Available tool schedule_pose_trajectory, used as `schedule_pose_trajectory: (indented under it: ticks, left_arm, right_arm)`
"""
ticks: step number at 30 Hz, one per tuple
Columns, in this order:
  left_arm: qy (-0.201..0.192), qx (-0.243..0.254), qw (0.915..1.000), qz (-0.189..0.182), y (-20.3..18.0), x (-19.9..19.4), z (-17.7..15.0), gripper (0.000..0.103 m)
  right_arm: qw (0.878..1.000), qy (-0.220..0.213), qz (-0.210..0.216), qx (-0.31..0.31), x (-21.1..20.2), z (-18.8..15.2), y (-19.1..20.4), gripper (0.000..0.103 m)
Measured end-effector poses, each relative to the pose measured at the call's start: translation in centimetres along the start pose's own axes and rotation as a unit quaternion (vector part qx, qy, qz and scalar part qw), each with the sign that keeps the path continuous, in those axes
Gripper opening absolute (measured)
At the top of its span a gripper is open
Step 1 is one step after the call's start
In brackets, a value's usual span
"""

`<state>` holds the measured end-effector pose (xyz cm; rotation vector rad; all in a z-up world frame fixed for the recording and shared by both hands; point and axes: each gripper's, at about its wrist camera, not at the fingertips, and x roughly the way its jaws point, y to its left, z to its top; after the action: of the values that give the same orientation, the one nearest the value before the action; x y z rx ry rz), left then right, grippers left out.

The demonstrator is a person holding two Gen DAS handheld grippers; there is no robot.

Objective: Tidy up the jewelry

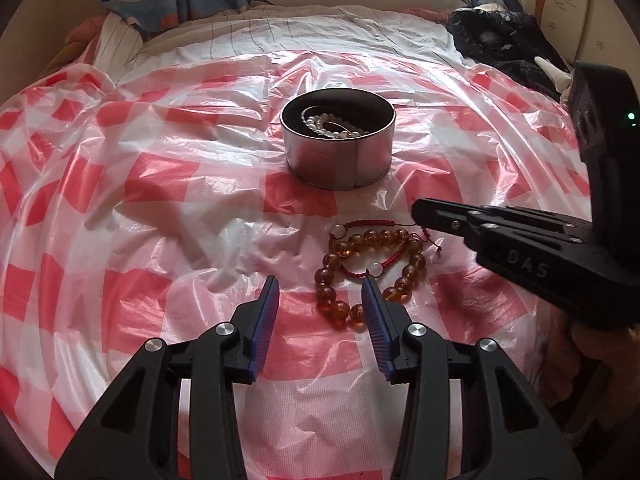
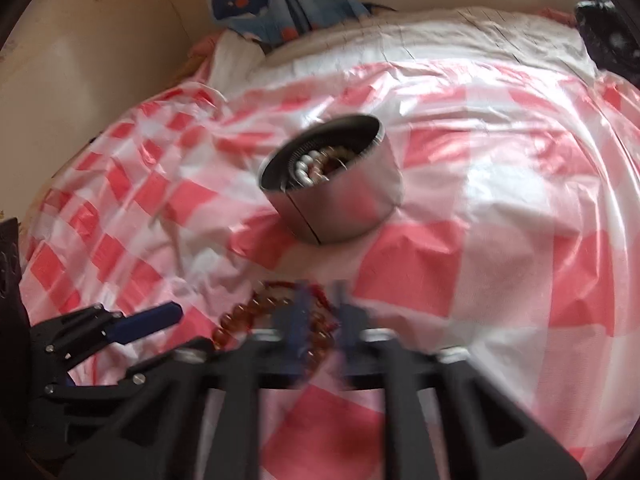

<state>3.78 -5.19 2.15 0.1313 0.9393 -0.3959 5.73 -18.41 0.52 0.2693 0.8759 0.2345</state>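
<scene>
Left wrist view: one left gripper [image 1: 320, 292] hovers low over the red-and-white checked plastic sheet [image 1: 140, 208], its two blue-padded fingers [image 1: 266, 320] spread wide with nothing between them. One amber bead bracelet [image 1: 370, 272] lies on the sheet just ahead of the right-hand finger. One red cord bracelet [image 1: 366, 226] with at least two pale beads lies tangled across it. One round metal tin [image 1: 338, 148], lid off, stands farther back, well apart from the bracelets; it contains pale bead jewelry, count not determinable. The right gripper [image 1: 418, 210] enters from the right, its tip just beside the red cord; its state cannot be told here. Raised letters "DAS" are readable on its body. One dark garment pile [image 1: 508, 48] lies at the far right.

Right wrist view (motion-blurred): the right gripper [image 2: 322, 312] shows a narrow gap between its fingers, positioned over the amber bead bracelet [image 2: 244, 316]; grip not confirmable. One tin [image 2: 332, 184] stands beyond. The left gripper [image 2: 160, 316] appears lower left. No writing is readable.
</scene>
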Motion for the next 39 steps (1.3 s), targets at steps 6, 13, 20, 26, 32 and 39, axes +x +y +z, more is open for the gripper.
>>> schedule_pose_trajectory:
  ticks: [6,13,20,26,32,39]
  left_arm:
    - [0.035,0.047,0.9982,0.011,-1.4,2.4,0.5,0.04]
    - [0.035,0.036,0.9976,0.047,0.2,0.0,-1.1,0.01]
    - [0.016,-0.022,0.9982,0.053,3.4,-2.2,-2.7,0.011]
    - [0.011,-0.018,0.9977,0.065,3.7,-1.8,-3.1,0.014]
    - [0.009,-0.013,0.9976,0.067,3.7,-1.6,-3.1,0.014]
    - [-0.041,0.012,0.9964,0.073,2.7,-3.3,-2.3,0.018]
  right_arm:
    - [0.996,-0.045,0.011,0.078,-4.6,-1.7,-3.0,0.003]
    - [0.992,-0.077,0.025,0.094,-6.8,-2.8,-2.9,0.003]
    - [0.997,-0.053,0.05,0.04,-4.7,-2.5,0.3,0.064]
    - [0.996,0.033,-0.027,-0.075,1.0,-3.0,4.1,0.059]
    - [0.993,0.024,-0.106,-0.037,-0.9,-3.3,0.8,0.003]
    - [0.996,-0.017,-0.084,0.014,-4.4,-3.7,-0.4,0.011]
